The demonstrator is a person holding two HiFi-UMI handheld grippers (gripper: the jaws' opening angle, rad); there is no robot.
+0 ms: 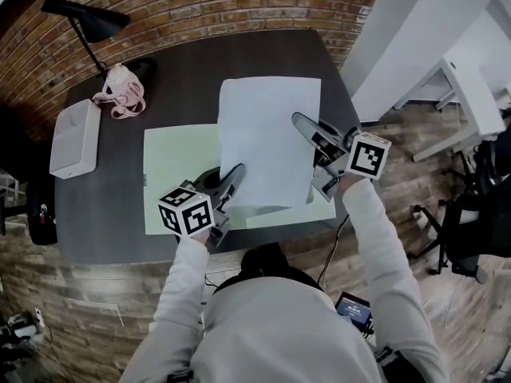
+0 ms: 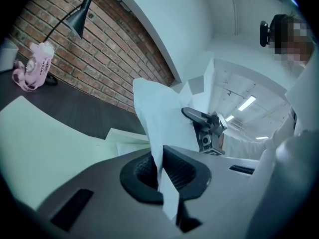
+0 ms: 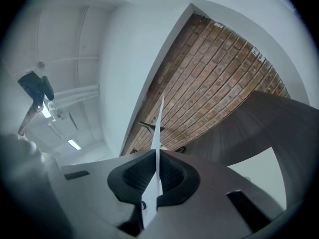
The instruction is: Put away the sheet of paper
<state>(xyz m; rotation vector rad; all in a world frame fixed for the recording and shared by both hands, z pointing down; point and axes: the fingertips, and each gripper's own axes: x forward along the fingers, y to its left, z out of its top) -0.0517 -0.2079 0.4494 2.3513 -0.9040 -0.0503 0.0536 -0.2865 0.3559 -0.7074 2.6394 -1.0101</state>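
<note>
A white sheet of paper [image 1: 267, 138] hangs lifted above a pale green folder or mat [image 1: 172, 174] on the dark table [image 1: 112, 214]. My left gripper [image 1: 231, 183] is shut on the sheet's near left corner. My right gripper [image 1: 307, 134] is shut on its right edge. In the left gripper view the paper [image 2: 157, 118] rises from between the black pads [image 2: 142, 171], and the right gripper [image 2: 202, 118] shows beyond it. The right gripper view has the sheet [image 3: 158, 133] edge-on, pinched between its pads [image 3: 172, 173].
A white box [image 1: 76, 138] lies at the table's left end, with a pink bundle [image 1: 120, 90] and a black desk lamp [image 1: 84, 18] behind it. A brick wall runs along the far side. White desks [image 1: 471, 94] and a black chair [image 1: 467, 230] stand to the right.
</note>
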